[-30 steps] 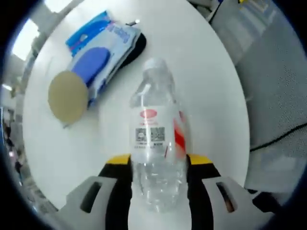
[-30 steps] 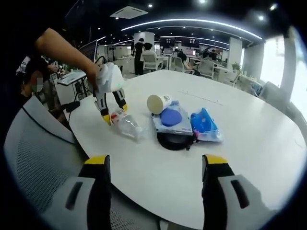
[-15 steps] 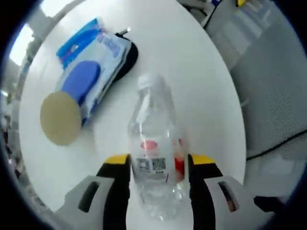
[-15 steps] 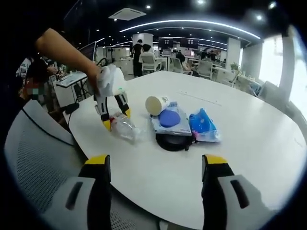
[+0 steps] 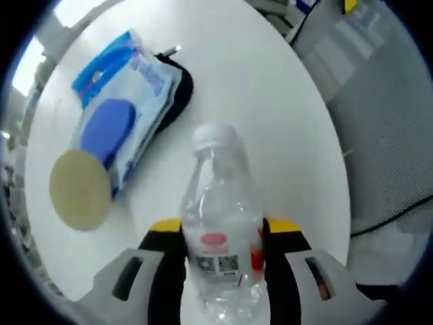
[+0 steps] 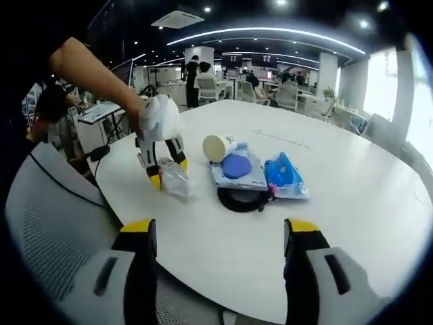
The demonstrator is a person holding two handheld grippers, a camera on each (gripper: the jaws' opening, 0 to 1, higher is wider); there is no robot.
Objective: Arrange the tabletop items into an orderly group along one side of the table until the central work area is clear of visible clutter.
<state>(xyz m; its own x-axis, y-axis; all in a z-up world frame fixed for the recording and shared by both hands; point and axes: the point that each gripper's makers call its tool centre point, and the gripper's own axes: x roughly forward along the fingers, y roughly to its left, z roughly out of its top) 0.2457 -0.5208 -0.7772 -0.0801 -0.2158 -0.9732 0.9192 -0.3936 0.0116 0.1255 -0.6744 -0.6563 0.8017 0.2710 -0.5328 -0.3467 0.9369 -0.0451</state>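
A clear plastic water bottle (image 5: 222, 230) with a white cap and red label sits between the yellow-tipped fingers of my left gripper (image 5: 218, 233), which is shut on it. In the right gripper view the same bottle (image 6: 174, 181) is held tilted just over the white table (image 6: 379, 196) by the left gripper (image 6: 167, 170). A paper cup (image 5: 80, 189) lies on its side beside a blue-and-white packet (image 5: 118, 122), which rests on a black flat object (image 5: 177, 91). A second blue packet (image 6: 284, 177) lies to their right. My right gripper (image 6: 220, 233) stands open at the table's near edge.
A grey mesh chair (image 6: 51, 223) stands by the table's near-left edge. Another chair (image 5: 385, 108) is off the table's edge in the left gripper view. Desks, chairs and people fill the office behind (image 6: 210, 74). The table's right half is bare.
The left gripper has lifted the bottle's cap end, and in its view the bottle has slid deeper between the fingers. The right gripper has stayed where it was.
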